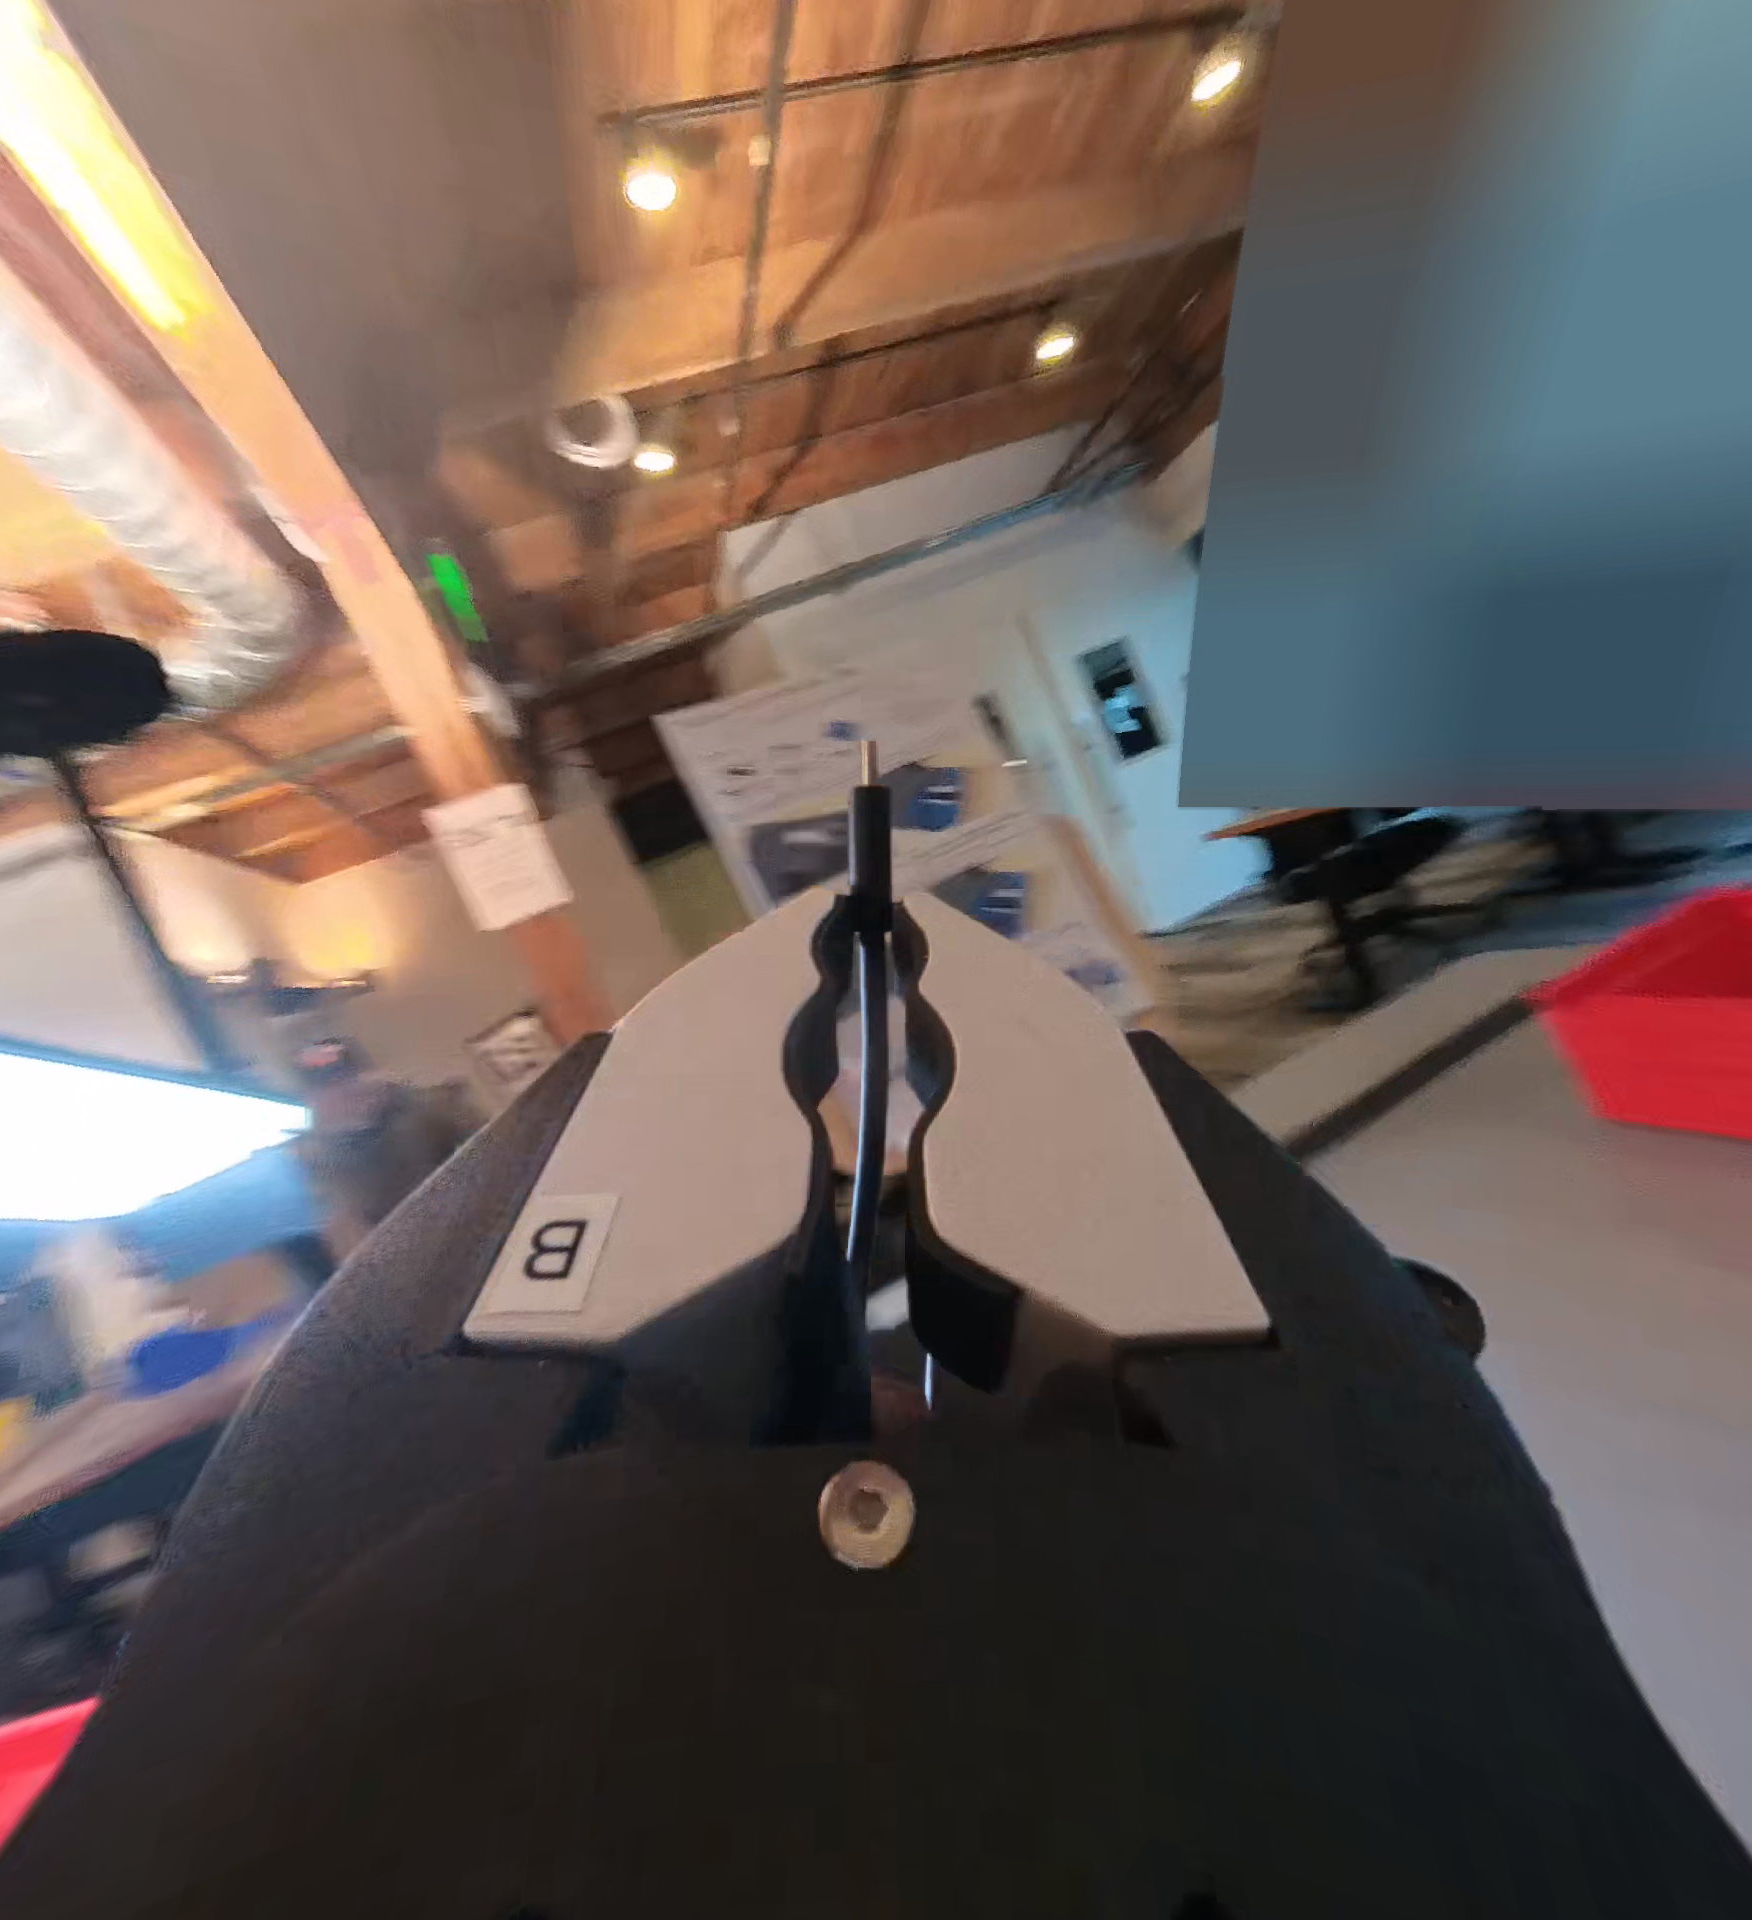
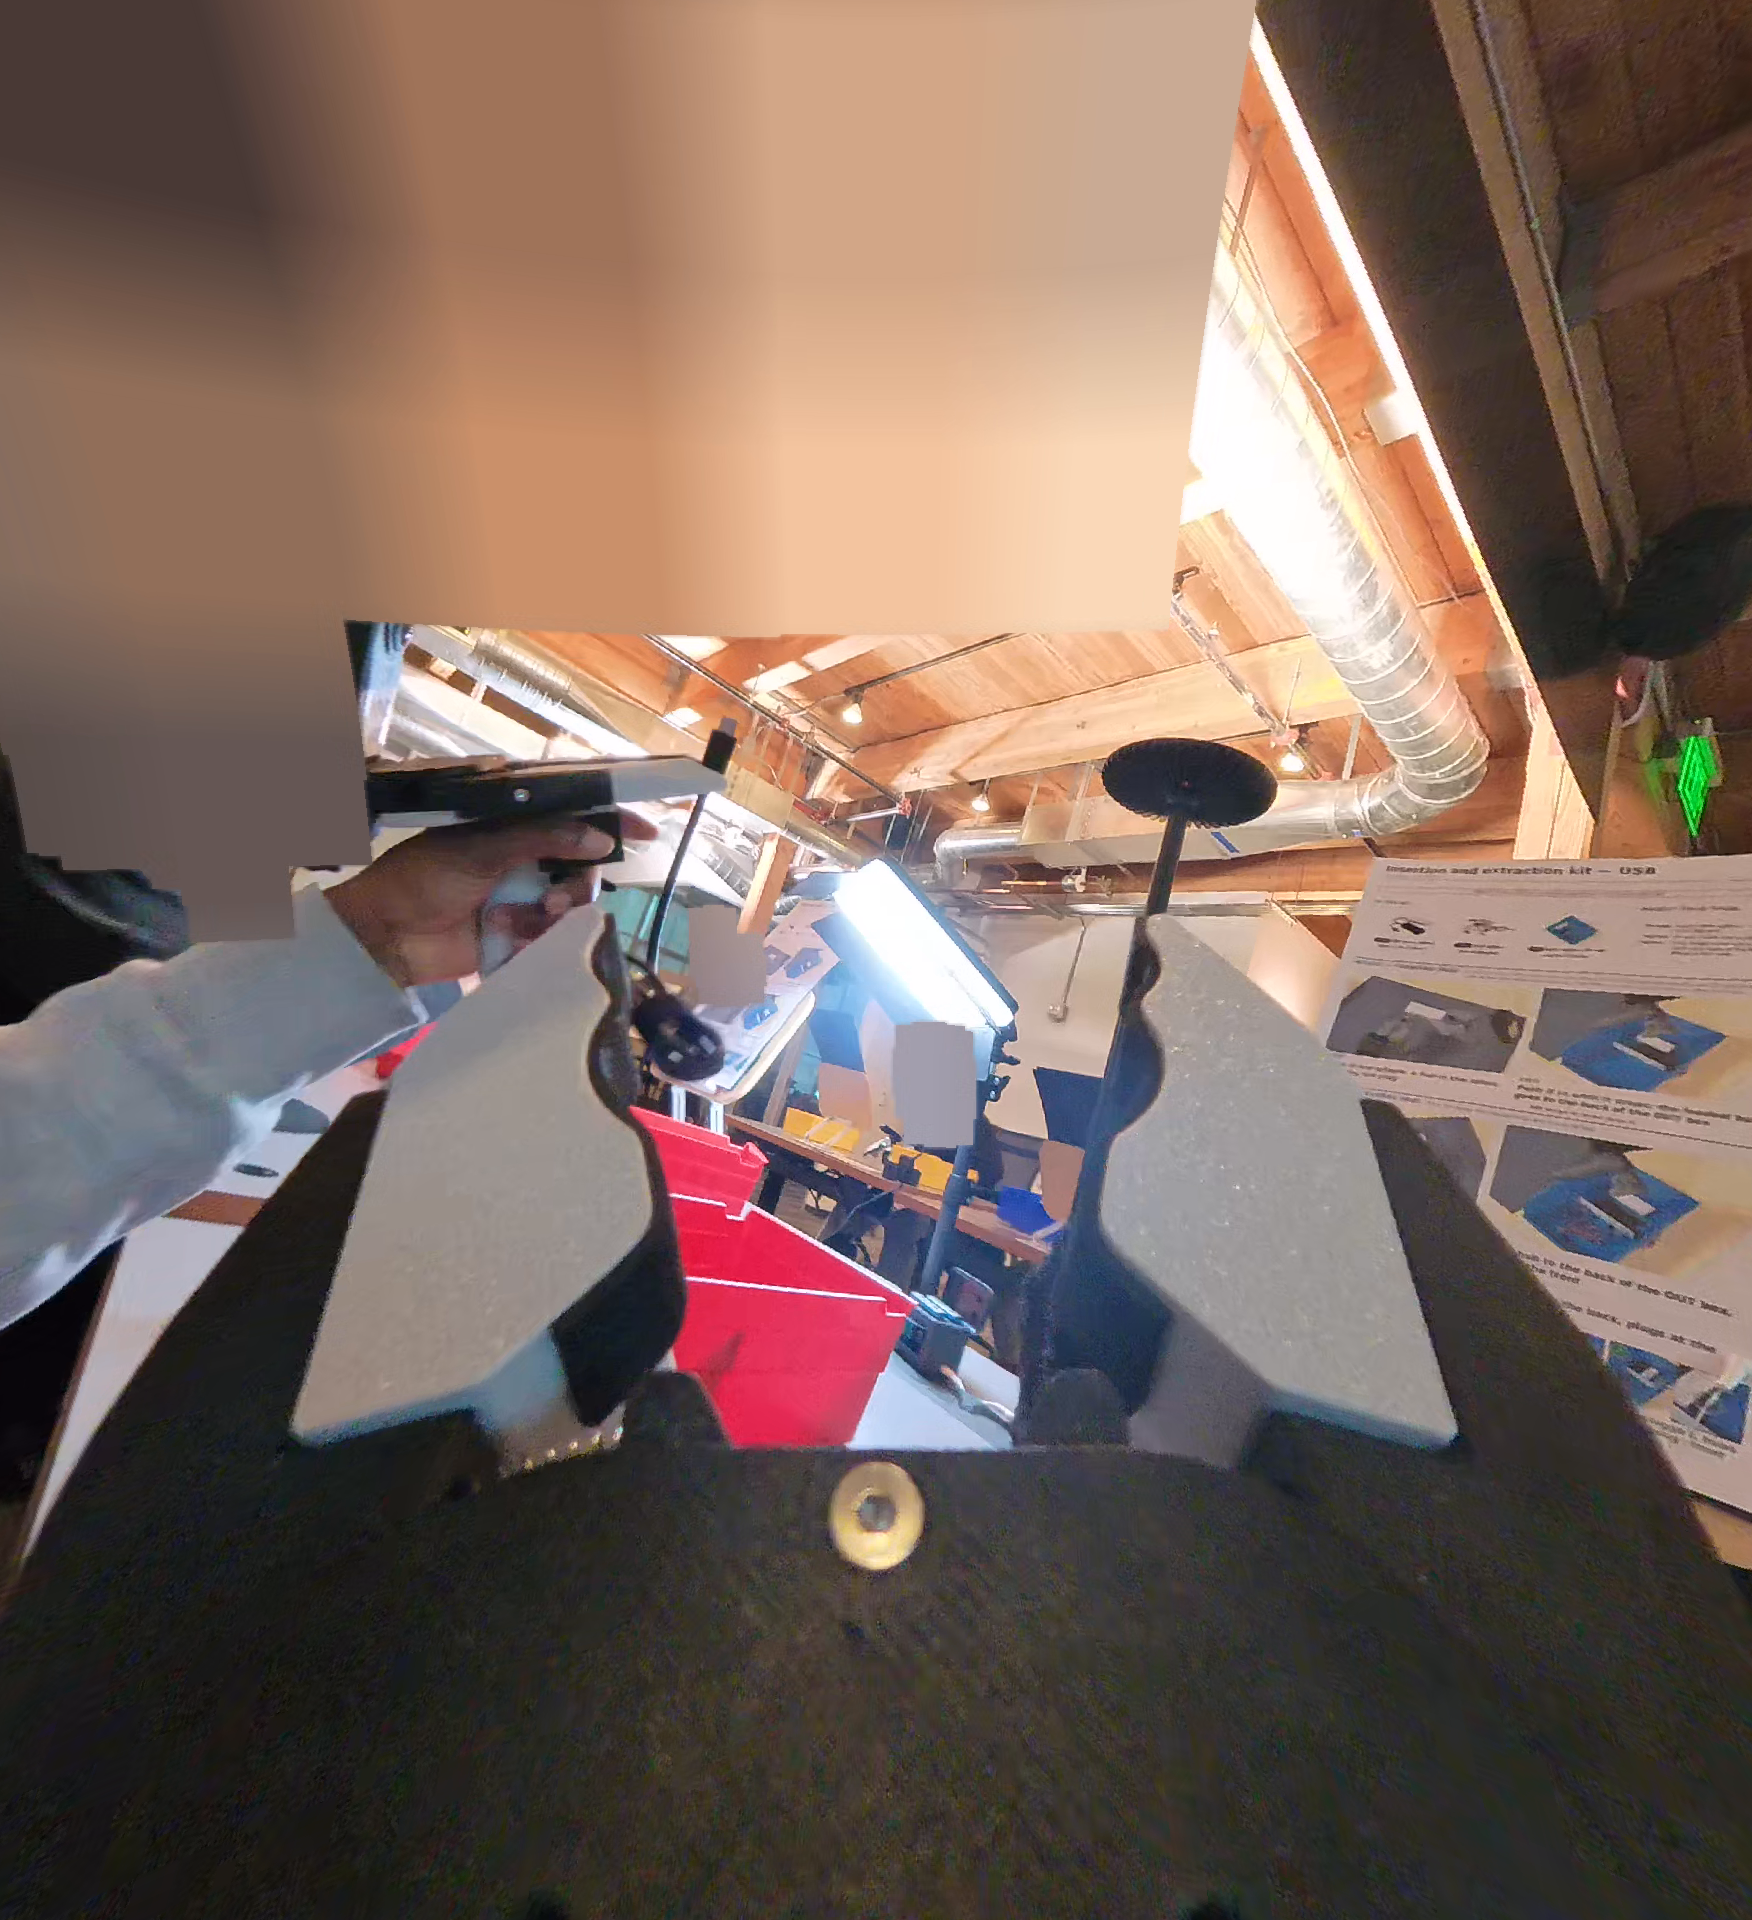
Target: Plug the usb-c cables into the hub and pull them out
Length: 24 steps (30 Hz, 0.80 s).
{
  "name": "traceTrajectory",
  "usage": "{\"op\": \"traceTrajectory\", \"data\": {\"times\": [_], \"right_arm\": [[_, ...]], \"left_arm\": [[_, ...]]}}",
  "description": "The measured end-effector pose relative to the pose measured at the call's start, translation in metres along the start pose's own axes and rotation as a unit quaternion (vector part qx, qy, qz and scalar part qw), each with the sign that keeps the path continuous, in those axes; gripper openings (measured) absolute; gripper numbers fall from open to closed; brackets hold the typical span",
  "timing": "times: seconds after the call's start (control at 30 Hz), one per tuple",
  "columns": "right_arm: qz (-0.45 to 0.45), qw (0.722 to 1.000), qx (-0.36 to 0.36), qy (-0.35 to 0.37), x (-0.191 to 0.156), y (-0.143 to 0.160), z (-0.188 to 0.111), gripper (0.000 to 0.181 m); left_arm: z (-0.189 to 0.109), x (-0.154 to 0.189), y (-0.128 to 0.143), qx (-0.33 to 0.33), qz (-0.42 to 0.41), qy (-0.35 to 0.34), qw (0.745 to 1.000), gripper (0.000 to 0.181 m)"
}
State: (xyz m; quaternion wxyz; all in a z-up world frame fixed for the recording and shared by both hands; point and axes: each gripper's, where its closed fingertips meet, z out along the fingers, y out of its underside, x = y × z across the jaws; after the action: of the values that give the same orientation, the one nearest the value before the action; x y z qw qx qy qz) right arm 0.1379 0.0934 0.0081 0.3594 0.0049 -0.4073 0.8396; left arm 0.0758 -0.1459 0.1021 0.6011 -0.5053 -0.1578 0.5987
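My left gripper (image 1: pixel 870 920) is shut on a black USB-C cable (image 1: pixel 867 1091). Its plug (image 1: pixel 870 831) sticks out past the fingertips, raised in the air and pointing toward the ceiling. In the right wrist view the left gripper (image 2: pixel 711 771) shows at upper left, held by a hand in a white sleeve. The cable (image 2: pixel 672 894) hangs from it down to a coiled bundle (image 2: pixel 680 1034). My right gripper (image 2: pixel 877 935) is open and empty, with the jaws wide apart. No hub is in view.
A red bin (image 2: pixel 789 1320) stands on the white table below my right gripper; a red bin (image 1: pixel 1703 1029) also shows at the right of the left wrist view. An instruction sheet (image 2: pixel 1578 1143) stands at right. A black lamp stand (image 2: pixel 1189 784) and a light panel (image 2: pixel 924 966) stand behind. Spacing between my two grippers at the tips: around 30 centimeters.
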Motion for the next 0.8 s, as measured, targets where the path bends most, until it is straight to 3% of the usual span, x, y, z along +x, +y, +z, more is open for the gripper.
{"op": "traceTrajectory", "data": {"times": [0.07, 0.13, 0.23, 0.3, 0.37, 0.47, 0.53, 0.6, 0.8], "right_arm": [[-0.016, 1.0, -0.022, 0.012, 0.003, 0.007, 0.002, 0.08], [-0.05, 0.995, -0.073, 0.037, 0.01, 0.023, 0.003, 0.073], [-0.095, 0.986, -0.136, -0.008, -0.003, 0.045, 0.002, 0.057], [-0.107, 0.98, -0.159, -0.046, -0.015, 0.053, 0.001, 0.055], [-0.119, 0.973, -0.179, -0.082, -0.024, 0.061, -0.002, 0.048], [-0.162, 0.954, -0.233, -0.093, -0.021, 0.079, -0.009, 0.023], [-0.194, 0.932, -0.287, -0.106, -0.02, 0.094, -0.017, 0.016], [-0.203, 0.91, -0.325, -0.161, -0.032, 0.107, -0.026, 0.021], [-0.288, 0.883, -0.309, -0.207, -0.042, 0.112, -0.022, 0.026]], "left_arm": [[0.003, 0.055, 0.013, -0.01, -0.057, 0.082, 0.995, 0.007], [0.003, 0.1, 0.036, -0.044, -0.045, 0.123, 0.99, 0.007], [0.001, 0.141, 0.069, -0.085, 0.074, 0.114, 0.987, 0.008], [-0.003, 0.164, 0.086, -0.098, 0.188, 0.121, 0.97, 0.01], [-0.008, 0.182, 0.099, -0.104, 0.296, 0.138, 0.939, 0.006], [-0.016, 0.206, 0.115, -0.105, 0.371, 0.193, 0.902, 0.006], [-0.022, 0.218, 0.121, -0.1, 0.388, 0.229, 0.887, 0.006], [-0.026, 0.226, 0.125, -0.096, 0.392, 0.257, 0.878, 0.007], [-0.03, 0.239, 0.129, -0.102, 0.387, 0.297, 0.867, 0.006]]}}
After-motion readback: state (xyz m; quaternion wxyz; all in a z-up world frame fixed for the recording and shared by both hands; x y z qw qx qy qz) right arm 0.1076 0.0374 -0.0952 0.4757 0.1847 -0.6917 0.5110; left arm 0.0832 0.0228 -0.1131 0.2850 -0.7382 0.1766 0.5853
